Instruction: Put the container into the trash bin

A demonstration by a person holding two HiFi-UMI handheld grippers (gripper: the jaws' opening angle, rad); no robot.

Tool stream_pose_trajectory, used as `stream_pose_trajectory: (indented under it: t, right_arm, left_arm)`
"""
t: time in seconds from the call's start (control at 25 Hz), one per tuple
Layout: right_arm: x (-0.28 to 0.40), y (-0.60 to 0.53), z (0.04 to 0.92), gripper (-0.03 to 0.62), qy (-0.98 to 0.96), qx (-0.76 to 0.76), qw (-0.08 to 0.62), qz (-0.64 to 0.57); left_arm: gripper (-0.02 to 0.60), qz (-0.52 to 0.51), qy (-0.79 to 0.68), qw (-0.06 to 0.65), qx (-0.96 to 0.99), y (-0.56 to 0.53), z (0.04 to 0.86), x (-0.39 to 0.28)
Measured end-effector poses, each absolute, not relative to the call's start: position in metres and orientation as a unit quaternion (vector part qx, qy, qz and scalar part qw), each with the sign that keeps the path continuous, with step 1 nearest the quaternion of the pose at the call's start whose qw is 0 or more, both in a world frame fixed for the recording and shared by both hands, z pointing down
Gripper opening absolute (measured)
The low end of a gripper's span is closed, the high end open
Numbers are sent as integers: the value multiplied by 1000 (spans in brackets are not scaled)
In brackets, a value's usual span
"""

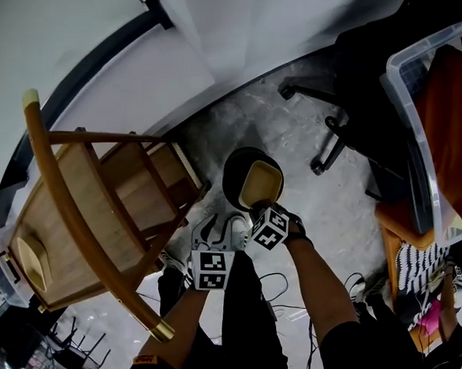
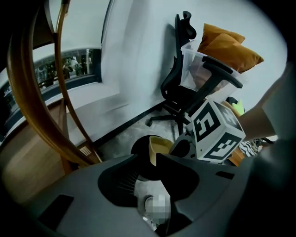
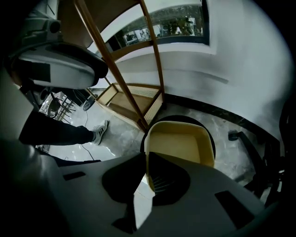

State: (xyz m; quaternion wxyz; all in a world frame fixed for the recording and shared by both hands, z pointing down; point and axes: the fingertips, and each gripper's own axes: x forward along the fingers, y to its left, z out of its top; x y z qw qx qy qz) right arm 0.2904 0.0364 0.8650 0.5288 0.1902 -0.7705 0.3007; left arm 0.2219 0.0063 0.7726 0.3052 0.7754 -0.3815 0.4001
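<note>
- Far left, head view: a wooden chair [image 1: 87,189] is recorded. A second cream dish [image 1: 31,261] lies on its seat close to the picture's edge, and its outline is only partly made out.
- Left tongs [image 2: 147,159]: in the left gripper view the jaws are seen standing wide with nothing gripped. Only floor and part of the bin show in the gap. In the head view the tips are hidden beneath the tool's own body.
- Trash bin [image 1: 232,176]: black and round, it is set on the grey floor [image 1: 307,207] just beside the chair's foot. Much of its mouth is covered by the container.
- Container [image 1: 261,183]: cream and squarish, it is held tilted over the bin's mouth with the open side turned up. Whether its bottom has passed below the rim cannot be settled, as the lower part is hidden behind a jaw in both gripper views.
- Right tongs [image 3: 145,159]: the jaws are drawn narrow and clamped on the container's near wall, one jaw inside it and one outside.
- Right, head view: an office chair [image 1: 339,131] is noted. Only its base and castors are distinct; the seat reads as a dark mass.
- Far right: a clear plastic box [image 1: 400,98] is cut off by the picture's edge, and an orange cushion [image 1: 448,112] is seen in it.
</note>
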Motion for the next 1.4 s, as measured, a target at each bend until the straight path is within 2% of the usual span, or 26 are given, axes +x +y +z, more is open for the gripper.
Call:
stream_pose_trajectory:
  t: [0.2,0.32,0.44,0.84,1.4]
  right_arm:
    - [297,28,878,43,-763,191,529,318]
    - [298,30,882,110,-754,182,532,338]
    - [300,28,875,138,-753,193,530,339]
    - [308,37,804,138,-748,266,502,343]
    - [312,63,609,56,-697,447,413,379]
  left_arm:
    - [117,403,-387,305,772,0,776,221]
    - [117,405,-390,304,769,0,775,217]
    - [117,406,-389,303,770,2,769,217]
    - [115,400,-367,294,786,22,720,224]
    - [100,370,-317,268,831,46,573,236]
